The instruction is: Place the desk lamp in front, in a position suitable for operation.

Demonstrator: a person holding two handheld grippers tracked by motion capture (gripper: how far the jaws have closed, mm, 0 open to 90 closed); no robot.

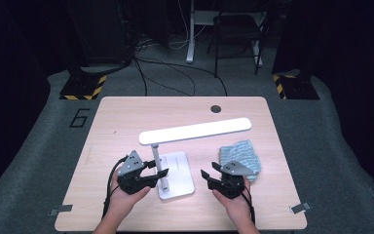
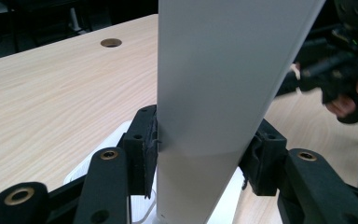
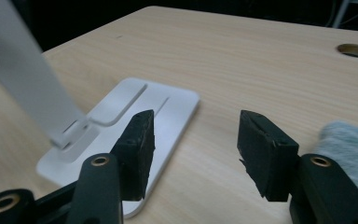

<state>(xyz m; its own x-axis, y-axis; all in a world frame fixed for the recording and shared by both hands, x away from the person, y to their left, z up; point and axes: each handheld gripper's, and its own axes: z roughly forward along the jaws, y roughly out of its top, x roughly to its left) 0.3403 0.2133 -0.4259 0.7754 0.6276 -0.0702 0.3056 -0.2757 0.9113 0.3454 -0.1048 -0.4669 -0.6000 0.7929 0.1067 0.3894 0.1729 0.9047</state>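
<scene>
Two tongs are working at the tabletop. L tongs are clamping the white desk lamp by its upright stem, just above the flat base near the front-middle. Lamp's probably stiff, smooth and slippery, bottom-heavy w/ a long head overhanging, so gripping low on the stem is likely safest. R tongs are hovering w/ jaws apart, holding nothing, beside the blue-grey cloth. L gripper view is showing pads pressing the stem; R gripper view is showing base slots, which the high view isn't resolving.
</scene>
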